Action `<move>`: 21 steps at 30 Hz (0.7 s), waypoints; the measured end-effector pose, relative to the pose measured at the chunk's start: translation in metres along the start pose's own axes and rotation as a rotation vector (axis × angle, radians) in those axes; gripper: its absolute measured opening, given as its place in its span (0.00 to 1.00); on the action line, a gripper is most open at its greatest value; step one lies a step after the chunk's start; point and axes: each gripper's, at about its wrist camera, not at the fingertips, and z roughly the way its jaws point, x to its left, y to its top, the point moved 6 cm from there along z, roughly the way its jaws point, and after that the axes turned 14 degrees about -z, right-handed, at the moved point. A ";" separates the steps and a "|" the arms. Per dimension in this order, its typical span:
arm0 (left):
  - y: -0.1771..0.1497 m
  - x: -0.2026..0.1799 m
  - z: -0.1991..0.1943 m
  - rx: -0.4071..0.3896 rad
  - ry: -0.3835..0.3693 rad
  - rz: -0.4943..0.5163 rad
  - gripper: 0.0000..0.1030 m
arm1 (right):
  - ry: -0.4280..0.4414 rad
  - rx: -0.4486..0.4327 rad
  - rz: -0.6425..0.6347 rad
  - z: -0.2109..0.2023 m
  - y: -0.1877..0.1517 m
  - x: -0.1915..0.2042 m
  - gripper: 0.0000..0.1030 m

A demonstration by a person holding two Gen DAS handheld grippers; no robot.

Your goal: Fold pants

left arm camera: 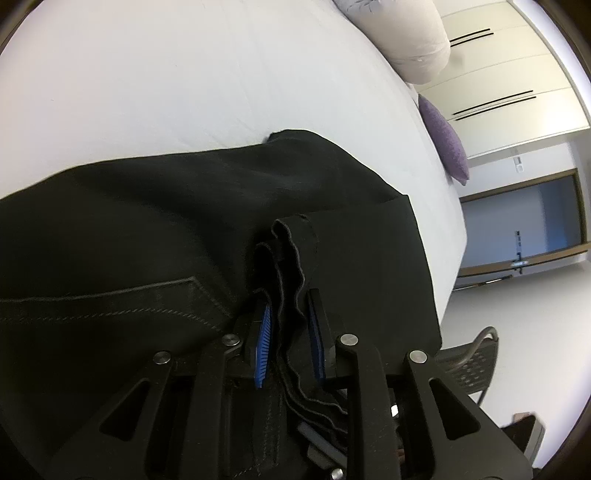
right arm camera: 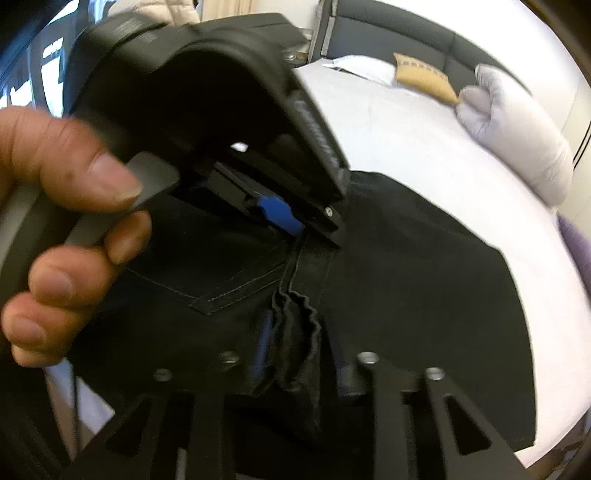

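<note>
Closest in, there are two grippers on one pair of black pants [left arm camera: 155, 221]. The left gripper [left arm camera: 290, 314] has its blue pads [left arm camera: 263, 345] clamped on a wavy bunch of stacked fabric edges, so it's grasping the pants. From the right wrist view, the right gripper [right arm camera: 301, 343] has the same ruffled edge sitting between its fingers, but there's a visible gap on both sides, so it looks released, not pinching. That view also shows the left gripper [right arm camera: 291, 221] nose-down on the cloth, held by the person's hand [right arm camera: 70, 229], four fingers wrapped on the handle.

One back pocket [right arm camera: 221, 284] with stitching shows just left of the bunched edge. The pants lie spread flat on a white bed sheet [left arm camera: 184, 74].

Further back I count one purple cushion [left arm camera: 445, 142], one tan cushion [right arm camera: 424, 79] and a big white pillow [right arm camera: 517, 125]. There's a dark headboard [right arm camera: 406, 33] behind those. Beyond the bed's edge: cream wardrobe doors [left arm camera: 509, 74], a wood-framed opening [left arm camera: 528, 221], pale floor and one perforated grey chair [left arm camera: 472, 365].
</note>
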 end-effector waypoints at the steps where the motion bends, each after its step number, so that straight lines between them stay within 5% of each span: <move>1: 0.000 -0.001 -0.001 -0.008 0.015 0.009 0.20 | 0.035 -0.004 0.029 -0.004 -0.001 -0.002 0.52; 2: -0.001 0.000 -0.007 -0.026 0.043 0.024 0.21 | 0.094 -0.013 0.070 -0.009 -0.003 -0.004 0.64; 5: 0.000 0.009 -0.029 -0.096 0.153 0.057 0.21 | 0.236 -0.039 0.174 -0.030 -0.016 -0.013 0.66; 7: 0.000 0.014 -0.046 -0.156 0.219 0.057 0.21 | 0.318 -0.041 0.247 -0.043 -0.027 -0.026 0.56; 8: -0.001 0.011 -0.056 -0.192 0.228 0.069 0.21 | 0.371 -0.053 0.305 -0.050 -0.034 -0.040 0.43; 12: -0.019 -0.022 -0.056 -0.222 0.232 0.179 0.21 | 0.417 -0.097 0.545 -0.056 -0.056 -0.120 0.21; 17: -0.067 -0.060 -0.007 -0.138 0.214 0.307 0.21 | 0.508 -0.132 0.721 -0.045 -0.063 -0.204 0.20; 20: -0.092 -0.053 0.019 -0.090 0.243 0.334 0.21 | 0.646 -0.145 0.749 -0.027 -0.050 -0.216 0.20; 21: -0.097 -0.052 0.019 -0.130 0.244 0.368 0.21 | 0.651 -0.149 0.760 -0.021 -0.053 -0.216 0.20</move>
